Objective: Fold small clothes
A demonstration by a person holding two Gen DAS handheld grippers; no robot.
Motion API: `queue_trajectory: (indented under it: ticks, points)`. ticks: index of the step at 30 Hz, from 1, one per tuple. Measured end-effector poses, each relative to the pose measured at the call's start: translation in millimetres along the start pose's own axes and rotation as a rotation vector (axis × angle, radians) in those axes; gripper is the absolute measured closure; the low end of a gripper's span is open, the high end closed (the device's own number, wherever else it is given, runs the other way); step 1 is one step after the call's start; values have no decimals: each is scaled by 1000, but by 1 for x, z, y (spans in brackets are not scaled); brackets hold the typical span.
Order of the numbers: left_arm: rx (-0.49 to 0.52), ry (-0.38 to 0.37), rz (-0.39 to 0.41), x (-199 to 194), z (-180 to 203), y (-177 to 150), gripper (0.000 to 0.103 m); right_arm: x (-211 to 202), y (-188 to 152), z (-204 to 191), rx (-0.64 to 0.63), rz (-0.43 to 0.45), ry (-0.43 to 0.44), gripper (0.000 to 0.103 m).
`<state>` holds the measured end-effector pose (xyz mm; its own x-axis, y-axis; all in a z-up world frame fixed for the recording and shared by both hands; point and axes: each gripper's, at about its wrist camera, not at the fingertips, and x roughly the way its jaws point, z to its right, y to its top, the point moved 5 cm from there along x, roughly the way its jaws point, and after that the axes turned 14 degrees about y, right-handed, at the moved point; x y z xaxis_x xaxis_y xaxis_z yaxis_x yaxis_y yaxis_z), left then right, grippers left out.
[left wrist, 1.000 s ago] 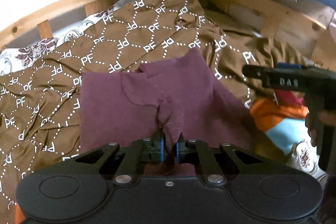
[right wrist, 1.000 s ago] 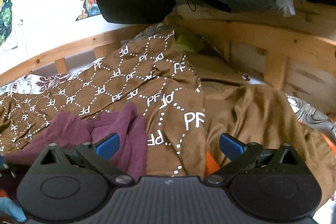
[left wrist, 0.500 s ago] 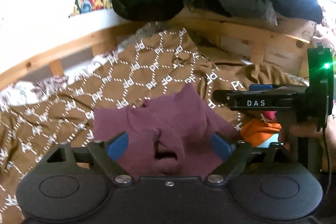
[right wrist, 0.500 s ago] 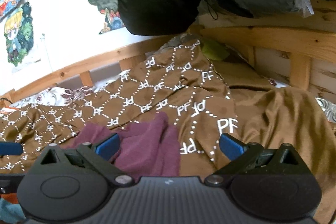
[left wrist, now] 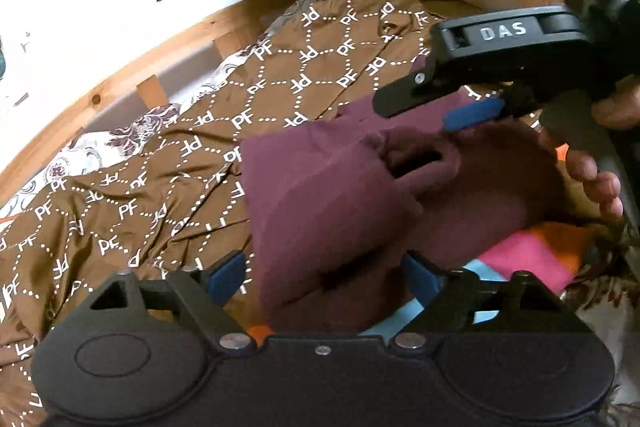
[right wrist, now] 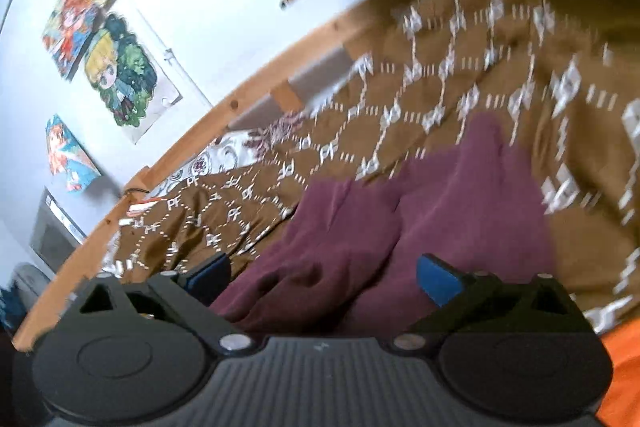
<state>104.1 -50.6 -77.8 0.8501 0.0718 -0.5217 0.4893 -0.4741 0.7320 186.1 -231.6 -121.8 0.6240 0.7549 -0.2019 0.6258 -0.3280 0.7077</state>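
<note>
Maroon garment lying loosely folded on the bed, both tongs spread.

A brown bedspread printed with white dotted hexagons and "PF" letters (left wrist: 132, 203) covers the wooden-framed bed ahead of both tongs. On it lies the small maroon knit garment (left wrist: 328, 211), rumpled, one flap doubled over with a bunched fold near the top. It sits between the spread blue pads of the left tongs (left wrist: 326, 277), whose jaws have just been closing slightly, untouched. The right tongs (right wrist: 324, 277) hang open over its upper edge.
</note>
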Motion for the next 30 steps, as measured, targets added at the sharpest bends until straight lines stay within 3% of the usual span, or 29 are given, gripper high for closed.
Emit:
queue_trajectory:
  ticks: [2,5,8,10,13,16,20,25,30]
  points:
    - [8,14,2,1,-2,-1,43,9,-3,6,61,-11,25,10]
    - [32,28,5,3,-1,0,60,20,-7,13,103,-20,22,18]
    - [31,28,4,4,1,0,75,28,-11,17,130,-14,34,46]
    - [22,16,6,3,1,2,79,33,-12,16,129,-8,26,72]
    - [10,2,16,1,3,8,84,30,-9,7,36,12,-7,84]
    - [-6,-47,31,-5,9,18,85,14,3,-17,-122,66,-43,86]
    - [-1,-110,65,-12,24,34,86,-14,17,-38,-235,121,-85,86]
    - [68,-154,104,-21,55,40,86,-49,20,-30,-208,153,-167,86]
    - [77,-189,86,-18,69,36,85,-67,11,-8,-134,132,-232,86]
